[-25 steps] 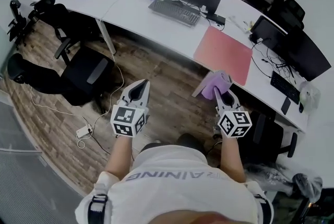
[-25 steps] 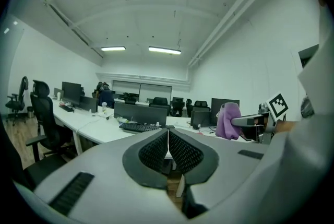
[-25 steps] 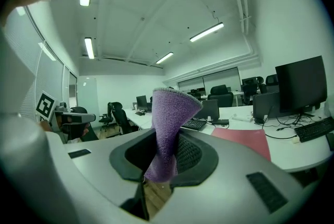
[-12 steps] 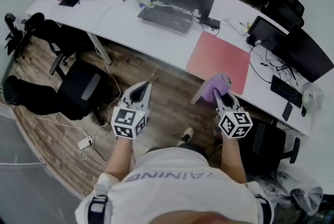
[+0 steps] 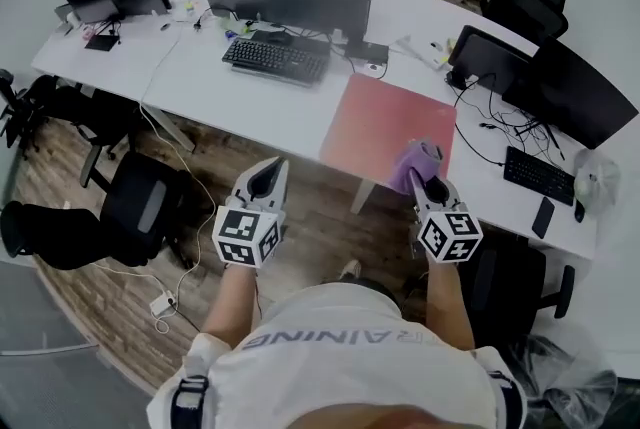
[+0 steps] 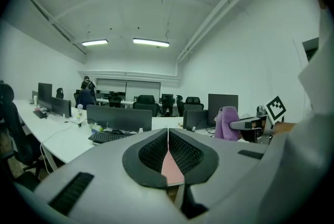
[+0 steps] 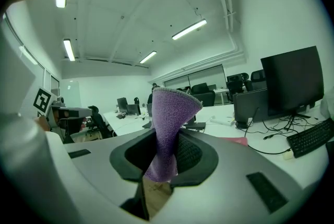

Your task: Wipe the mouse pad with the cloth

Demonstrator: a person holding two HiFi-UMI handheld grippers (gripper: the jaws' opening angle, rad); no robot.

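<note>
Right gripper [image 5: 428,179] clamps the purple cloth [image 5: 416,163], which overlaps the mouse pad [image 5: 385,117] at its lower-right edge; the rest of the pad lies open. Left gripper [image 5: 267,173], jaws together on nothing, hangs centre-left over floor [image 5: 320,207].

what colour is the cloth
Purple; the cloth shows best in the right gripper view.

Purple cloth [image 5: 418,163] stands bunched; red mouse pad [image 5: 385,122] lies flat.

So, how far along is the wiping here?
Done: the purple cloth is pinched in the right tool. In hand: it is held in the air by the near edge of the red mouse pad, not pressed on it. Left: all the wiping. The left tool is shut and empty.
</note>
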